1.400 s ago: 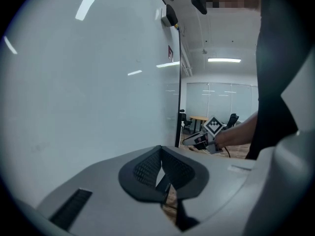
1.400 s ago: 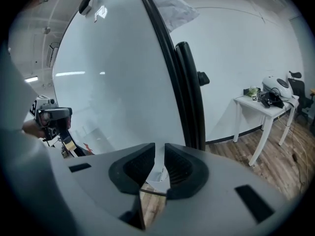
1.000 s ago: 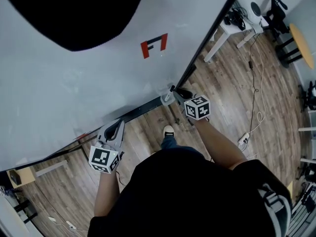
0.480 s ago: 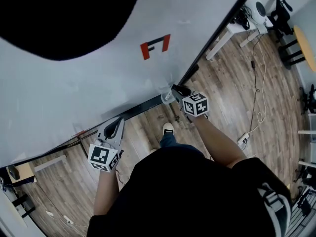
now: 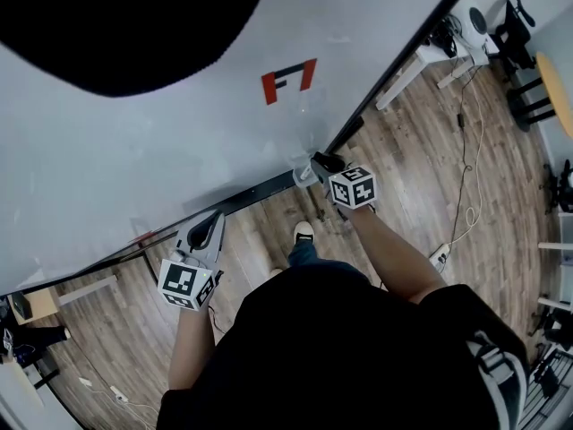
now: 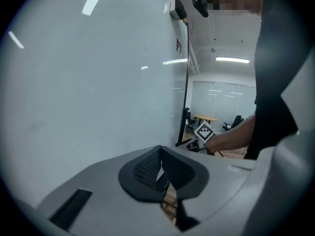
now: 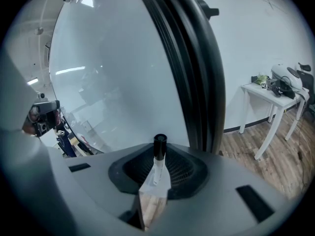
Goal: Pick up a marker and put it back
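1. holding the marker (image 7: 158, 147), the right gripper (image 5: 320, 164) has its jaws closed narrow on it. in the right gripper view the dark pads (image 7: 184, 168) press on the white body from both sides, and the black cap stands out past the tips.
2. the marker is at the lower right corner of the whiteboard (image 5: 179, 150), where the bottom rail (image 5: 251, 202) meets the black side frame (image 7: 189, 68). the cap is close to the board surface, just left of the frame. i cannot tell if it touches.
3. the left gripper (image 5: 208, 228) has its jaws pressed together with nothing between them. in the left gripper view the two pads meet in one line. it is just below the bottom rail, well apart from the right gripper, and points toward the board.
4. the board fills the upper left of the head view. a small red mark (image 5: 288, 81) is on it, above the corner and well apart from the marker.
5. past the side frame, to the right, the wooden floor (image 5: 421, 150) is open. a thin cable (image 5: 466, 177) lies on it, and a white table (image 7: 268, 95) stands near the wall.
6. below the rail, the floor between the two grippers is open too. only the person's shoe (image 5: 305, 236) is on it, near the right gripper.
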